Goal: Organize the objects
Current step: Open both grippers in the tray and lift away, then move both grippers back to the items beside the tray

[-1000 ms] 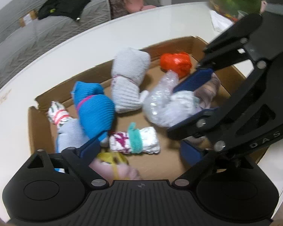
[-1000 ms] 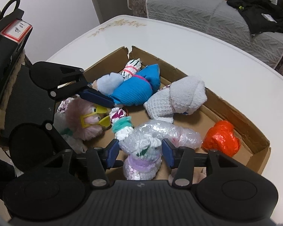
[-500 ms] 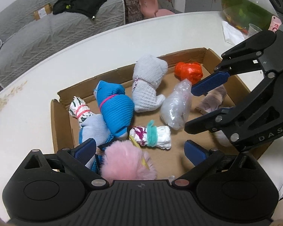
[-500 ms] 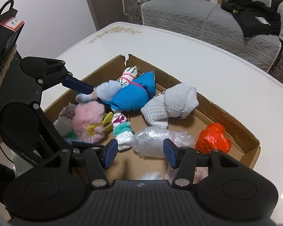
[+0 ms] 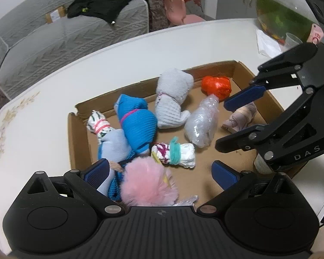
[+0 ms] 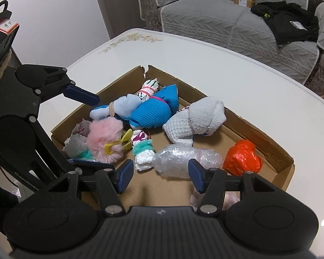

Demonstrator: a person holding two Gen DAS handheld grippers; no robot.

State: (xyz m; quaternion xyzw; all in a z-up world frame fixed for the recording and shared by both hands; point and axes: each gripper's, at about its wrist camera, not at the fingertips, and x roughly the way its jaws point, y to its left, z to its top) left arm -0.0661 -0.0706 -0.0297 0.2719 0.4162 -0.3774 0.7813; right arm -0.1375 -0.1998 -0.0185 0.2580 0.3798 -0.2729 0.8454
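A shallow cardboard box (image 5: 78, 133) (image 6: 267, 142) on a white table holds several bundles: a blue knit roll (image 5: 138, 123) (image 6: 153, 112), a grey knit bundle (image 5: 172, 99) (image 6: 196, 120), a clear bubble-wrap bundle (image 5: 202, 123) (image 6: 183, 161), an orange plastic ball (image 5: 216, 85) (image 6: 242, 157), a small white roll with a teal band (image 5: 175, 153) (image 6: 142, 151) and a pink fluffy ball (image 5: 148, 183) (image 6: 104, 138). My left gripper (image 5: 159, 173) is open and empty above the box's near side. My right gripper (image 6: 159, 172) is open and empty above the bubble-wrap bundle.
A grey sofa (image 5: 64, 38) (image 6: 226, 15) with a black garment stands beyond the table. A fish tank (image 5: 280, 15) and a plastic cup (image 5: 292, 40) sit at the table's far right. A pink chair (image 5: 177, 10) stands behind the table.
My right gripper has let go of the bubble-wrap bundle, which now lies in the box. Both grippers have risen and drawn back from the box. The pink ball has come free.
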